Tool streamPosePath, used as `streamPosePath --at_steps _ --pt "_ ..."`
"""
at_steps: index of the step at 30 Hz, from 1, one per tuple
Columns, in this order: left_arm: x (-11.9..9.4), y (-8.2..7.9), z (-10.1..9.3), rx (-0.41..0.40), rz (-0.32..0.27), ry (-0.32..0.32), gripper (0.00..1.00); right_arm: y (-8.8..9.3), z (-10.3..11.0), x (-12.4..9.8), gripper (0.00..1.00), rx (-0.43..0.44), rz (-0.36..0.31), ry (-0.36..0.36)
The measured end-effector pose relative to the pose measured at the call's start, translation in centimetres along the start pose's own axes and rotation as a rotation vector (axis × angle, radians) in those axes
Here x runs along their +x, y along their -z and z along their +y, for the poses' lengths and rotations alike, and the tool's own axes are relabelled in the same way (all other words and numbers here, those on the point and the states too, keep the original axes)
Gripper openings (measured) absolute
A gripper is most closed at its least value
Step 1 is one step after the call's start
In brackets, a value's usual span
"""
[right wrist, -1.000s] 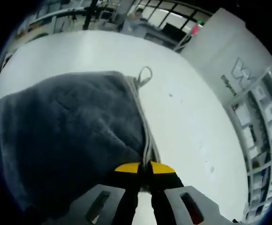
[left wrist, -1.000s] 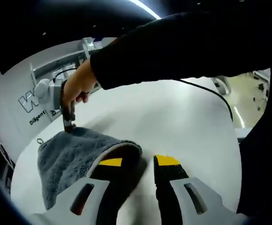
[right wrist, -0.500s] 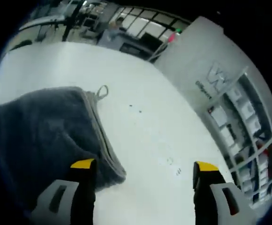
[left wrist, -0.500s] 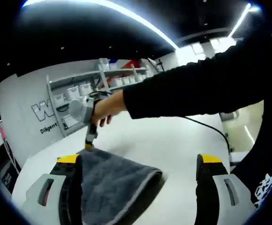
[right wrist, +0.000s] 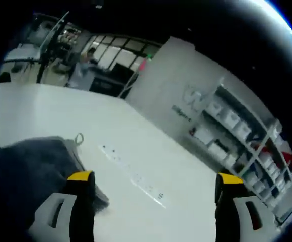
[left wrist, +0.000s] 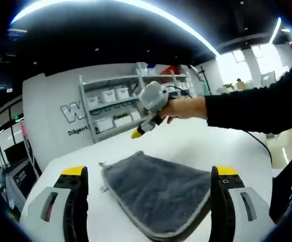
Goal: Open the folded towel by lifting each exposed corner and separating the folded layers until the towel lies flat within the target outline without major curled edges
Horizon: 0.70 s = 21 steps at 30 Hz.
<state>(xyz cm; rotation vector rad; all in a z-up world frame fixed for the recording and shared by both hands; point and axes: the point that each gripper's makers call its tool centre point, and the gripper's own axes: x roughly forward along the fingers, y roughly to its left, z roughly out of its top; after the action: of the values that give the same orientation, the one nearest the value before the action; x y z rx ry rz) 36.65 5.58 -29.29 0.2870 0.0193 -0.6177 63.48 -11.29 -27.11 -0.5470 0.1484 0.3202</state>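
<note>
The grey towel (left wrist: pixel 158 194) lies on the white table (left wrist: pixel 221 146), spread between the wide-apart jaws of the left gripper (left wrist: pixel 148 174), which holds nothing. Its near edge, trimmed in a paler band, curves down toward the bottom of the left gripper view; the far edge ends at a corner with a small hanging loop (left wrist: pixel 102 164). The surface looks mostly smooth, though whether a fold remains underneath cannot be told. Bare tabletop runs all round the cloth: a broad stretch to the right and beyond it, a narrower strip on the left before the table's edge.

Above the far side of the towel, the right gripper (left wrist: pixel 138 133) hangs in the air, well clear of the cloth, its yellow-tipped jaws angled down and left. A hand (left wrist: pixel 184 107) grips it (the sleeve behind is dark), reaching in from the right.

In the right gripper view the right gripper (right wrist: pixel 151 177) has its jaws spread wide and empty. The towel (right wrist: pixel 30 169) sits at the lower left there, its looped corner (right wrist: pixel 78 138) pointing onto open table (right wrist: pixel 151 156). A wall with lettering and shelves (left wrist: pixel 116 98) of white bins stands behind.
</note>
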Motion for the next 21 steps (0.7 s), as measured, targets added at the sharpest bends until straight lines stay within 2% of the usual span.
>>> streamPosePath --at_steps 2,4,12,15,21 --pt "0.0 0.0 0.8 -0.031 -0.003 -0.004 1.00 0.7 0.7 -0.8 1.00 0.092 0.016 -0.022" --pt "-0.1 0.0 1.0 -0.039 -0.004 -0.009 1.00 0.9 0.8 -1.6 1.00 0.147 -0.001 -0.025" --pt "-1.1 0.0 3.1 -0.055 -0.009 -0.052 1.00 1.0 0.8 -7.2 1.00 0.189 -0.072 -0.016" --pt "-1.7 0.0 4.0 -0.078 -0.017 -0.071 1.00 1.2 0.2 -10.2 1.00 0.195 -0.098 -0.002" --pt "-2.8 0.1 4.6 -0.084 -0.019 -0.094 1.00 1.4 -0.9 -14.5 1.00 0.223 -0.149 0.036"
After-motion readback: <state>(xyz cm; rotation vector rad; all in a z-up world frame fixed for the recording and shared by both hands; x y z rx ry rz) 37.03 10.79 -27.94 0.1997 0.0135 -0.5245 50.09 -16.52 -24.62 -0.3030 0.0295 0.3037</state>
